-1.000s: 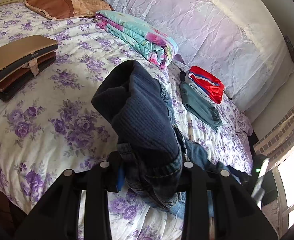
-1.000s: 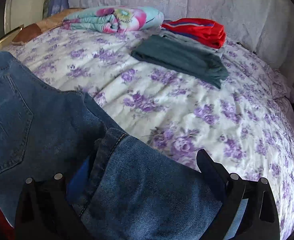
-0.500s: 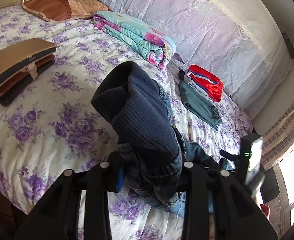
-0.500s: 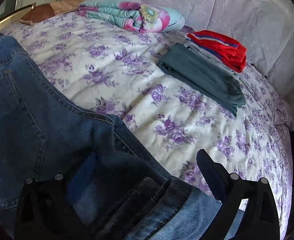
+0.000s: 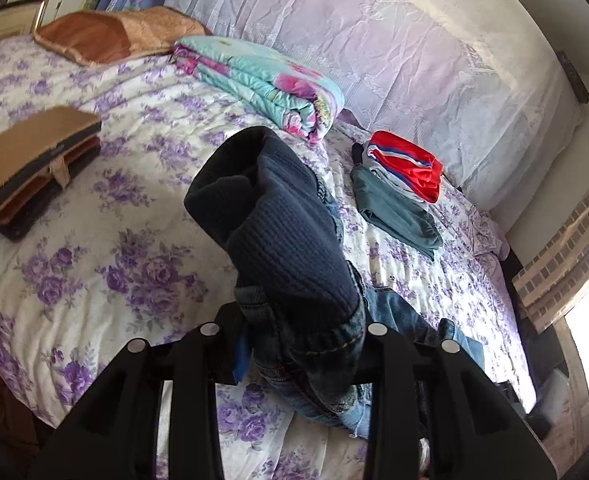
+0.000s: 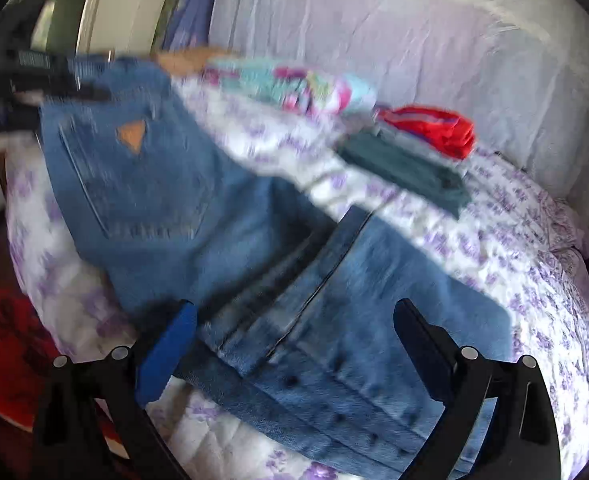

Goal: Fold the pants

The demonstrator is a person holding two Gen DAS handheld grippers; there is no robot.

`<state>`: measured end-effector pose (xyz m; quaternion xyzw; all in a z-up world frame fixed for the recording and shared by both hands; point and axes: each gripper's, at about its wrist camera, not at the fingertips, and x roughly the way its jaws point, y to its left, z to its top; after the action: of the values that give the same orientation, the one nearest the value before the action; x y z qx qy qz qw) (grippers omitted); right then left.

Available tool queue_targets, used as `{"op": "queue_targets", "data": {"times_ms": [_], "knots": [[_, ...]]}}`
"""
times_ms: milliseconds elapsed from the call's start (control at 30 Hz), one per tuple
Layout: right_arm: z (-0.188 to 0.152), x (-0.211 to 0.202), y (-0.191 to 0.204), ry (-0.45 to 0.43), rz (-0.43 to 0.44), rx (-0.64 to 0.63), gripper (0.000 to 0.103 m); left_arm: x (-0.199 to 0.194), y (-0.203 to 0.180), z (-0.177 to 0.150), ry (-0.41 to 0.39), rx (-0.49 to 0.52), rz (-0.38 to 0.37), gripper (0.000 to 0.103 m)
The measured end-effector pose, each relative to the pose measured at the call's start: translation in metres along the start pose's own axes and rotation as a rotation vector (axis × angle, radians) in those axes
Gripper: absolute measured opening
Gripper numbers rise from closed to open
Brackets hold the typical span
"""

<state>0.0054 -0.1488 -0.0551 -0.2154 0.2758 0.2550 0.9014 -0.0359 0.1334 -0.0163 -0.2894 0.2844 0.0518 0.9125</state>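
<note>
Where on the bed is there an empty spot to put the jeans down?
The widest bare patch of bedspread lies between the brown cases and the jeans. A smaller strip lies beyond the green clothes. The far edge is crowded: pillow, folded blanket, red clothes.

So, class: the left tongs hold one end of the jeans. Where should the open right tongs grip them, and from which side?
Probably the thick hem band at the near end of the jeans, coming from the near edge of the bed: it lies flat, edge facing the right tongs, opposite the left tongs.
</note>
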Motion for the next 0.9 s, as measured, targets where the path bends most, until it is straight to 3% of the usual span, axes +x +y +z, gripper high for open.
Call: {"op": "queue_targets", "data": {"times_ms": [67, 133, 267, 333, 433, 467, 533, 600, 700, 900], "knots": [[-0.005, -0.004, -0.007, -0.007, -0.049, 0.008, 0.1, -0.004, -0.01, 0.001, -0.016, 0.036, 0.009, 0.032], [-0.022, 0.022, -0.006, 0.143, -0.039, -0.038, 0.099, -0.009, -0.02, 0.001, -0.034, 0.072, 0.018, 0.032], [-0.027, -0.007, -0.028, 0.027, 0.032, 0.061, 0.099, -0.021, -0.05, -0.001, -0.085, 0.177, 0.042, 0.032], [-0.03, -0.027, -0.047, -0.037, -0.006, 0.117, 0.099, -0.026, -0.063, 0.0, -0.103, 0.215, 0.042, 0.032], [-0.039, -0.032, -0.082, -0.041, -0.101, 0.245, 0.1, -0.033, -0.087, 0.0, -0.13, 0.272, 0.039, 0.032], [-0.044, -0.025, -0.094, -0.007, -0.108, 0.288, 0.1, -0.035, -0.097, 0.0, -0.141, 0.295, 0.039, 0.032], [-0.061, 0.006, -0.099, 0.145, -0.074, 0.321, 0.1, -0.038, -0.116, -0.003, -0.158, 0.342, 0.041, 0.031], [-0.069, 0.006, -0.108, 0.086, -0.023, 0.378, 0.1, -0.04, -0.139, -0.007, -0.176, 0.401, 0.043, 0.031], [-0.071, -0.002, -0.125, 0.065, 0.068, 0.451, 0.099, -0.041, -0.173, -0.016, -0.191, 0.487, 0.04, 0.031], [-0.081, -0.036, -0.171, -0.04, -0.006, 0.579, 0.1, -0.037, -0.244, -0.052, -0.234, 0.701, 0.032, 0.031]]}}
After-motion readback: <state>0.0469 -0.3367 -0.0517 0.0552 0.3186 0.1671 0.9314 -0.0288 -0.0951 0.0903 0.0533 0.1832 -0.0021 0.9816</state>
